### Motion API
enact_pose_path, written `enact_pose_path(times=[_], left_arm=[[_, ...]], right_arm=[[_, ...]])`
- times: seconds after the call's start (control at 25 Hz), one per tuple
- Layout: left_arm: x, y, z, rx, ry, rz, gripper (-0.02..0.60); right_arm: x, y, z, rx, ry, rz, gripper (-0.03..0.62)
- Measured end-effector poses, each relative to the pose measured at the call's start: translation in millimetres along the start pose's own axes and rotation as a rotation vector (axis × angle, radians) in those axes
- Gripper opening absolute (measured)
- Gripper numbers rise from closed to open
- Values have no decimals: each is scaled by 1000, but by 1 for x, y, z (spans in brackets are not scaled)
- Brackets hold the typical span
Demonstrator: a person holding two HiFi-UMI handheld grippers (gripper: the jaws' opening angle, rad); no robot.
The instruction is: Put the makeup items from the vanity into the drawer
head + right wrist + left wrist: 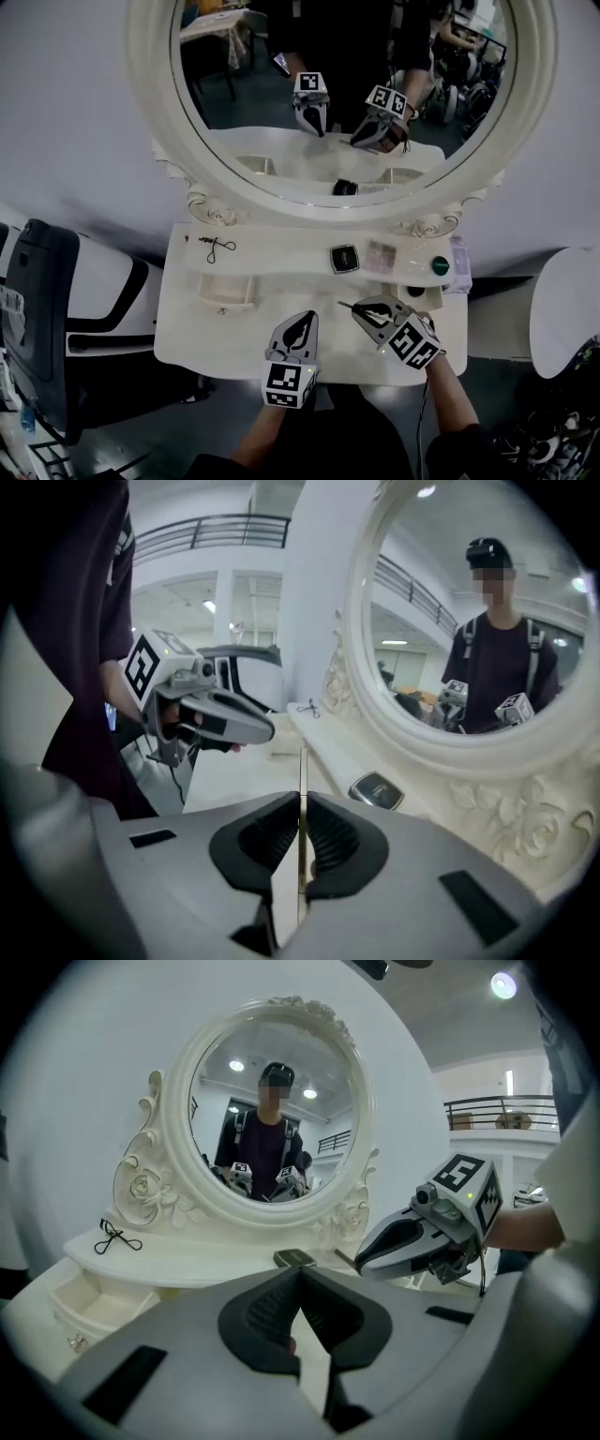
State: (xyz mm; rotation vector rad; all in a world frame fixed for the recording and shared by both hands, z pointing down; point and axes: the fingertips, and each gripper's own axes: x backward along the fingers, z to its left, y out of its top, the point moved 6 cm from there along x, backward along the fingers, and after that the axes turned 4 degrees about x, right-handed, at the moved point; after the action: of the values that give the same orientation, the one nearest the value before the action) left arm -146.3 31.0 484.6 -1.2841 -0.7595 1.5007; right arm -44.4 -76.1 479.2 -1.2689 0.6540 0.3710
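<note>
Your right gripper [364,309], just right of centre in the head view, is clamped on a slim stick [300,780] whose free end pokes past the tips toward the upper left. Your left gripper [300,326], beside it, is closed on nothing. The stick is thin and pinched along a narrow line, so it may swivel or slip out on the way to the open drawer [225,302] at centre left, and its free end could catch the drawer wall. The compact [344,258], eyelash curler [216,247] and green-topped pot [440,266] sit on the shelf, not yet stowed. You cannot tell what the stick is, or whether the recess at centre right is a second open drawer
</note>
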Motion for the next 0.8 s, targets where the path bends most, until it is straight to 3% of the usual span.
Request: enact_pose_path(times=[0.2, 0.36, 0.8], left_arm=[[5, 18, -24, -38, -51, -32, 15], [4, 24, -42, -57, -95, -38, 15], [-15, 32, -79, -126, -216, -28, 15]], right_arm=[[43, 8, -1, -102, -174, -155, 43], [71, 6, 0, -177, -254, -225, 44], [113, -10, -3, -213, -377, -247, 43]])
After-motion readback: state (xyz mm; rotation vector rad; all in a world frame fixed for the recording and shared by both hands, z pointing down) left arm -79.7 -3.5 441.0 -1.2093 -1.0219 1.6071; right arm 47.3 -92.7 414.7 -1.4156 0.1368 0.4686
